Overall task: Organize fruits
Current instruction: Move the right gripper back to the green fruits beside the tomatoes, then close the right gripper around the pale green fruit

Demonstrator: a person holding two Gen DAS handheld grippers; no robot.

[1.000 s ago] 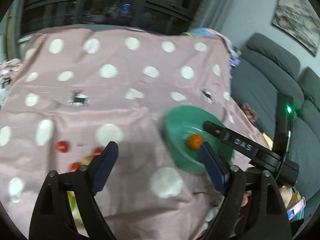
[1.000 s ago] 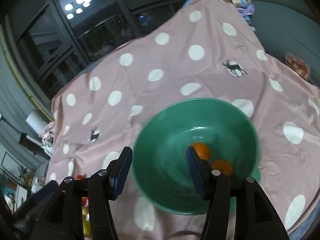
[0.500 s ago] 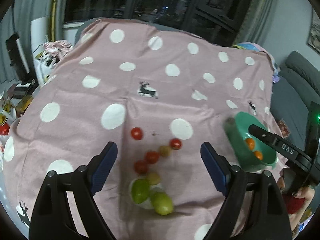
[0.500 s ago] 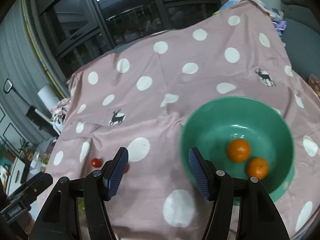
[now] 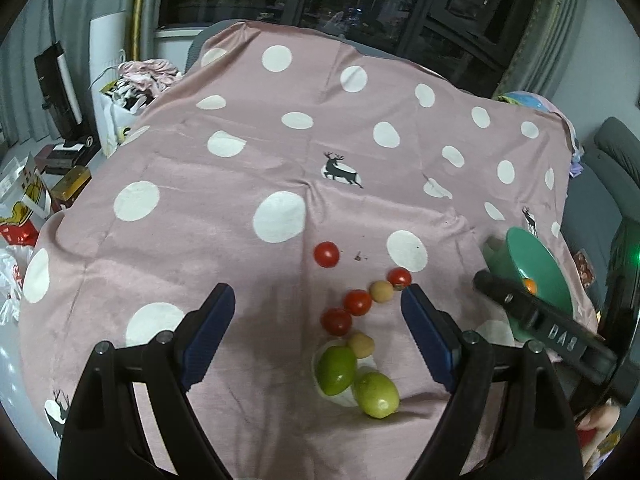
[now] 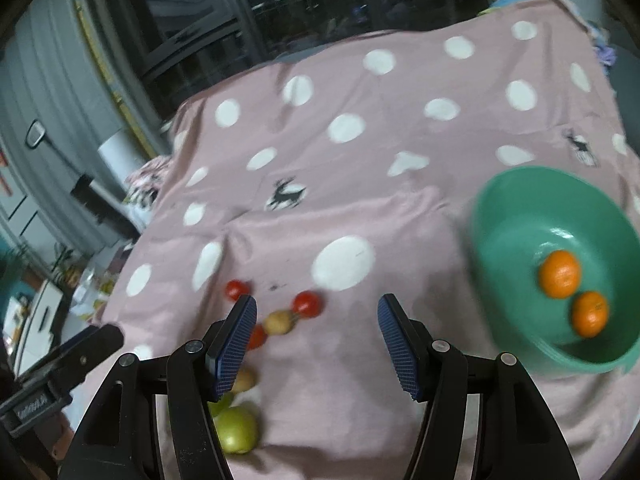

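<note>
I count four red tomatoes [image 5: 327,254], two green fruits [image 5: 337,369], two tan ones [image 5: 381,291]. Two oranges [image 6: 559,273] sit in the green bowl [image 6: 516,216]. My left gripper [image 5: 318,336] and right gripper [image 6: 316,346] both gape wide, empty.

I count four little red tomatoes [image 5: 327,254] on the pink spotted cloth [image 5: 240,200], two small tan round fruits [image 5: 381,291] mixed in with them, and two bigger green fruits [image 5: 337,369] lying close to me. Over to the side I see one green bowl [image 6: 516,216], and inside it are two oranges [image 6: 559,273]. I also see two grippers, the left gripper [image 5: 318,338] and the right gripper [image 6: 316,346].
</note>
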